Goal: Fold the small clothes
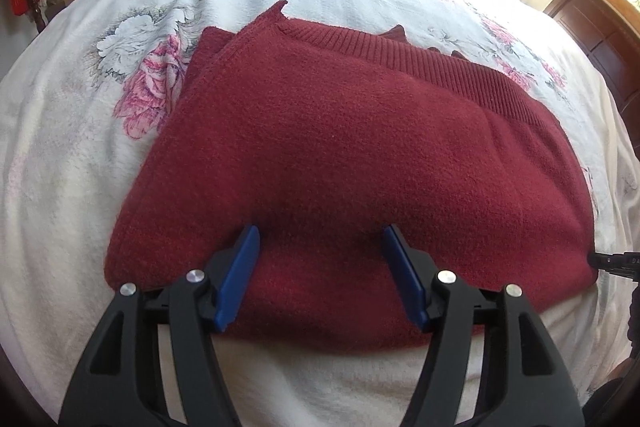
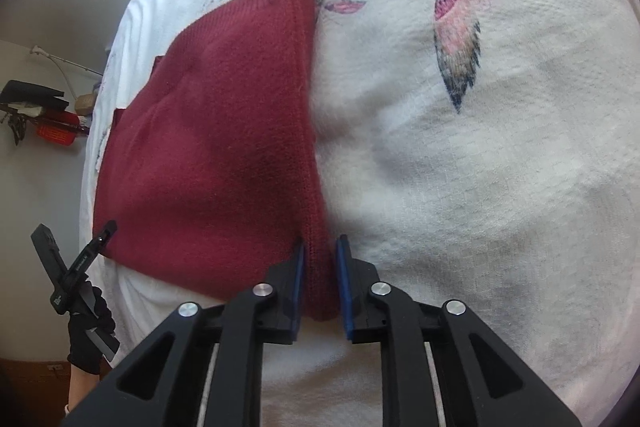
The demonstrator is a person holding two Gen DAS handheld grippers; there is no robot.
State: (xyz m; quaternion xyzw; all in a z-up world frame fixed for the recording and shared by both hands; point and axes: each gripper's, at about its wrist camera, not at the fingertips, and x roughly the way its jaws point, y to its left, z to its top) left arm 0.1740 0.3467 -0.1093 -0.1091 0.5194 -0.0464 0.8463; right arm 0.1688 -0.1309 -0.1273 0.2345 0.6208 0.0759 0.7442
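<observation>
Red knit sweater (image 1: 340, 147) on bed (image 1: 80, 155): soft, limp, thick | left tongs (image 1: 320, 277) apart, over near fold | right tongs (image 2: 320, 279) straddle corner edge, not clamped | grip all layers at corners

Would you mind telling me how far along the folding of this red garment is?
Done: the garment lies folded in layers on the bedspread. In hand: the right tongs straddle its near corner, not clamped; the left tongs hover open above it. Left: possibly one more fold.

the left gripper (image 1: 320, 255) sits low in the frame's centre, blue pads spread wide. the right gripper (image 2: 320, 267) has its pads nearly together. a gloved hand (image 2: 90, 339) shows at lower left.
</observation>
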